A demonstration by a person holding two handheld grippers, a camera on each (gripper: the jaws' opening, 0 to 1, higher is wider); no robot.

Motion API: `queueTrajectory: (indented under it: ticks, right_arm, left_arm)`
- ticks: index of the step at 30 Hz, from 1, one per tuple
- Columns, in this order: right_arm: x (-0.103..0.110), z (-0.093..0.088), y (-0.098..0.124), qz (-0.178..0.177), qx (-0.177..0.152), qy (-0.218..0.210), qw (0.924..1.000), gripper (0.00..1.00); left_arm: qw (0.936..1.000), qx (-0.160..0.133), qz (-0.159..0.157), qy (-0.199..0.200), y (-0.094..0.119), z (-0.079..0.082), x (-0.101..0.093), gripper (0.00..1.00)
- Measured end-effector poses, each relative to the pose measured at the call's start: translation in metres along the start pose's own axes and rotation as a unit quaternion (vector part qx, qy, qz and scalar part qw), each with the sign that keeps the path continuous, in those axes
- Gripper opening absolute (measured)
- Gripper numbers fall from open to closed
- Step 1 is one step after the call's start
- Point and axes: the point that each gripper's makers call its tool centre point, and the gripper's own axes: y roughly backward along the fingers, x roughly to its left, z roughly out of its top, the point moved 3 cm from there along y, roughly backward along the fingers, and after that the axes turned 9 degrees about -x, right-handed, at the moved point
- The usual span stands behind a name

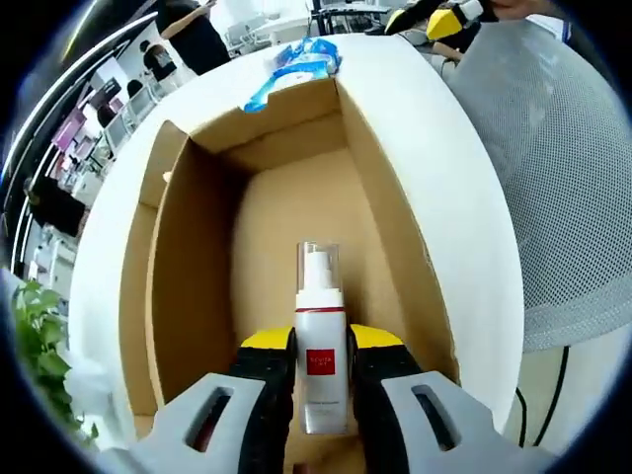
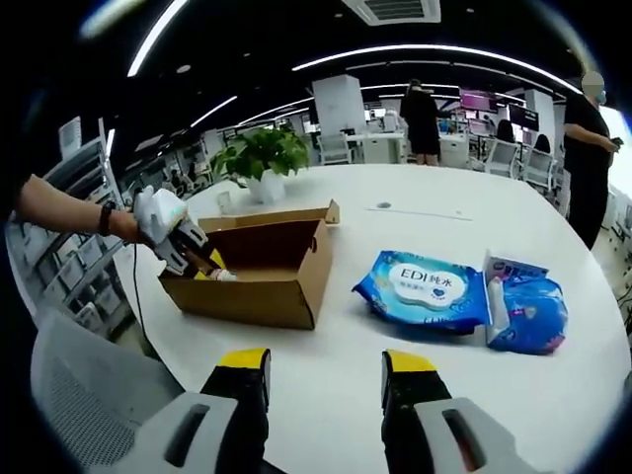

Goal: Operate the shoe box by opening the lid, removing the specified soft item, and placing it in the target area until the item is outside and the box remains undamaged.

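Here the left claw is gripping a white pump bottle inside the open box.
In the right gripper view, the right claw is hovering open above the white bench, the box is sitting near the bench edge with the left claw reaching into it, and blue wipe packs are lying beside it.

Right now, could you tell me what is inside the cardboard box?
A white pump bottle with a red label, gripped by the left gripper, stands inside the cardboard box. The floor beneath the gripper is hidden.
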Motion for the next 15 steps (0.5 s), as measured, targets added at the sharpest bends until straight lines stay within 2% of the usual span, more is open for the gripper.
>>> queueTrajectory:
  ticks: [6, 11, 15]
  right_arm:
    - [0.010, 0.001, -0.006, 0.018, 0.004, -0.005, 0.9998, 0.42]
    - [0.020, 0.005, -0.013, 0.048, 0.009, 0.002, 0.9988, 0.42]
    - [0.028, 0.010, -0.021, 0.073, 0.008, -0.010, 0.9973, 0.40]
  left_arm:
    - [0.9997, -0.016, 0.015, -0.007, 0.010, 0.011, 0.005, 0.19]
    - [0.9992, -0.030, 0.022, -0.014, 0.016, 0.025, 0.005, 0.19]
    - [0.9985, -0.042, 0.025, -0.026, 0.019, 0.038, 0.004, 0.19]
